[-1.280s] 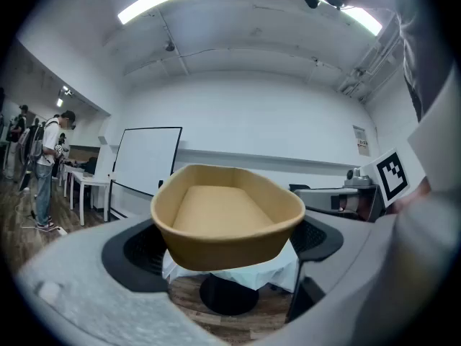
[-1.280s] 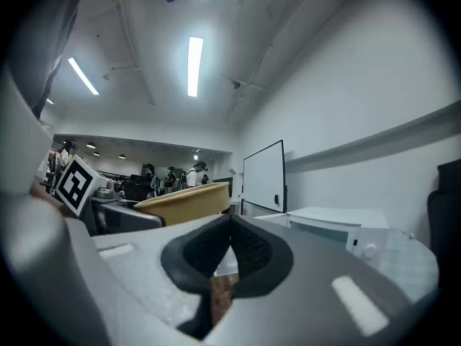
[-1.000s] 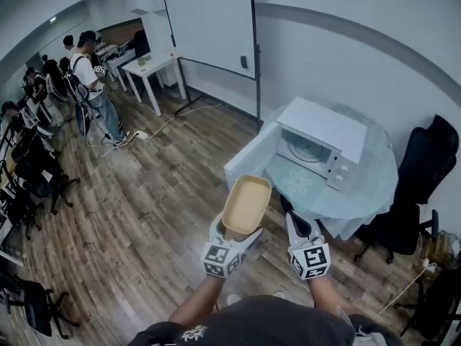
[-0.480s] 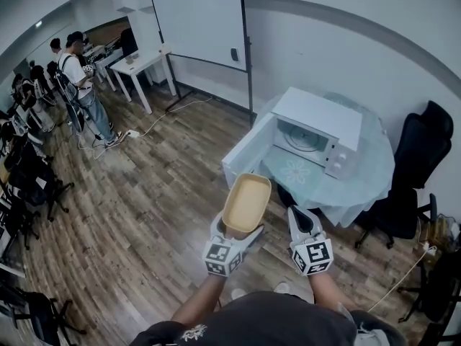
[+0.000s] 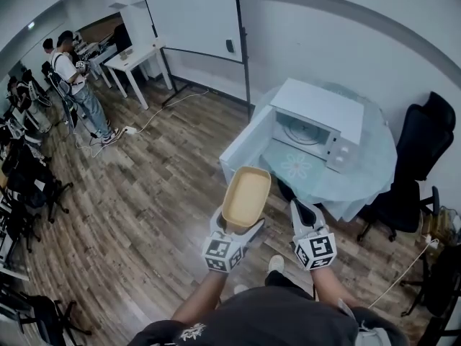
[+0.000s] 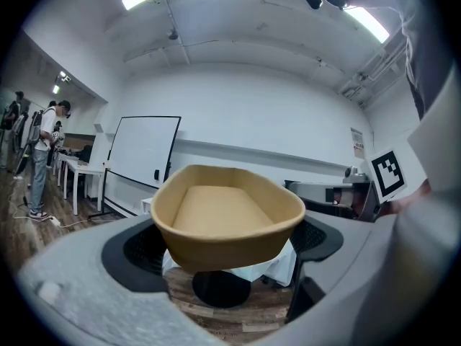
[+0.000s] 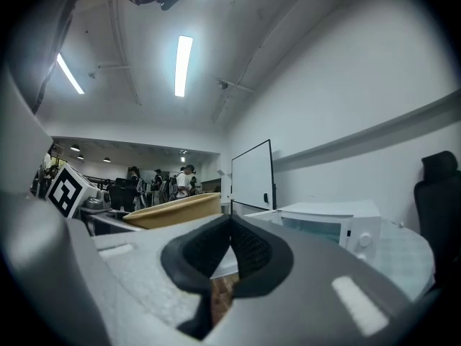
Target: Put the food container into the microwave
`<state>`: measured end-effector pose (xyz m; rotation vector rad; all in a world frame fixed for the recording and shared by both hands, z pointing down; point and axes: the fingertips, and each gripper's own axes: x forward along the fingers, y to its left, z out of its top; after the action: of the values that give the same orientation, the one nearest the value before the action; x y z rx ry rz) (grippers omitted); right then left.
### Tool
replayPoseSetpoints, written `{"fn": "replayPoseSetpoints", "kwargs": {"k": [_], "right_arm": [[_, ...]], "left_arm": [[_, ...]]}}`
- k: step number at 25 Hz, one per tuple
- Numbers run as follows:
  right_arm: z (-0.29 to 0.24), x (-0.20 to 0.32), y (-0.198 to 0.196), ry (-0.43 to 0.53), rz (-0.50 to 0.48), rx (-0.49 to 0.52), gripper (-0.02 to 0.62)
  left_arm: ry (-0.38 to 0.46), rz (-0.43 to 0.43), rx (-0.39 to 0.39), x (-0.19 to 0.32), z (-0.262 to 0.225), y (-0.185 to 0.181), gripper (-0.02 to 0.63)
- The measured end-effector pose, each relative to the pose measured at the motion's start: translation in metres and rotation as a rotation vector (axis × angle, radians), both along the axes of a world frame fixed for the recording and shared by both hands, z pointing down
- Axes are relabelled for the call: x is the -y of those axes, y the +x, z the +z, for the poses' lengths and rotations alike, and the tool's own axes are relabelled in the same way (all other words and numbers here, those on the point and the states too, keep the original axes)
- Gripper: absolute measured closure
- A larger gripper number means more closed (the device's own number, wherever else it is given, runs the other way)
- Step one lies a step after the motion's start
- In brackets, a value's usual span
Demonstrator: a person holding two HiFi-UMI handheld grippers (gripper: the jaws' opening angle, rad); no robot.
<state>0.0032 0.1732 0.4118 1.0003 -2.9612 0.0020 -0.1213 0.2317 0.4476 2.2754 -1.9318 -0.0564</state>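
A tan, empty food container (image 5: 245,197) is held up in the air by my left gripper (image 5: 234,231), whose jaws are shut on its near end; the left gripper view shows the container (image 6: 225,213) between the black pads. A white microwave (image 5: 315,130) stands on a round table ahead, its door (image 5: 246,148) swung open to the left and its cavity with the glass plate showing. My right gripper (image 5: 303,215) is beside the container on the right, jaws shut on nothing, with the microwave (image 7: 328,222) seen to its right.
The round table (image 5: 367,179) has a light cloth. A black office chair (image 5: 416,186) stands right of it. A whiteboard (image 5: 193,16) and a white desk (image 5: 133,58) are at the back wall. People (image 5: 72,78) and chairs fill the left side of the wooden floor (image 5: 144,193).
The view has shifted forward toward the microwave table. Both grippers and the container keep their places relative to me.
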Motion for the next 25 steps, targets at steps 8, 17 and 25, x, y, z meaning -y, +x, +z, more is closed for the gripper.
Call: {"fn": "replayPoseSetpoints", "kwargs": {"k": [8, 17, 25], "right_arm": [[-0.004, 0.064, 0.008, 0.023, -0.013, -0.001, 0.594], [-0.001, 0.131, 0.019, 0.008, -0.012, 0.027, 0.594], [0.007, 0.178, 0.031, -0.022, -0.011, 0.036, 0.594]], "left_arm": [[0.008, 0.004, 0.001, 0.064, -0.006, 0.017, 0.074], [0.006, -0.021, 0.028, 0.133, 0.001, 0.027, 0.074], [-0.028, -0.042, 0.029, 0.177, 0.011, 0.037, 0.074]]}}
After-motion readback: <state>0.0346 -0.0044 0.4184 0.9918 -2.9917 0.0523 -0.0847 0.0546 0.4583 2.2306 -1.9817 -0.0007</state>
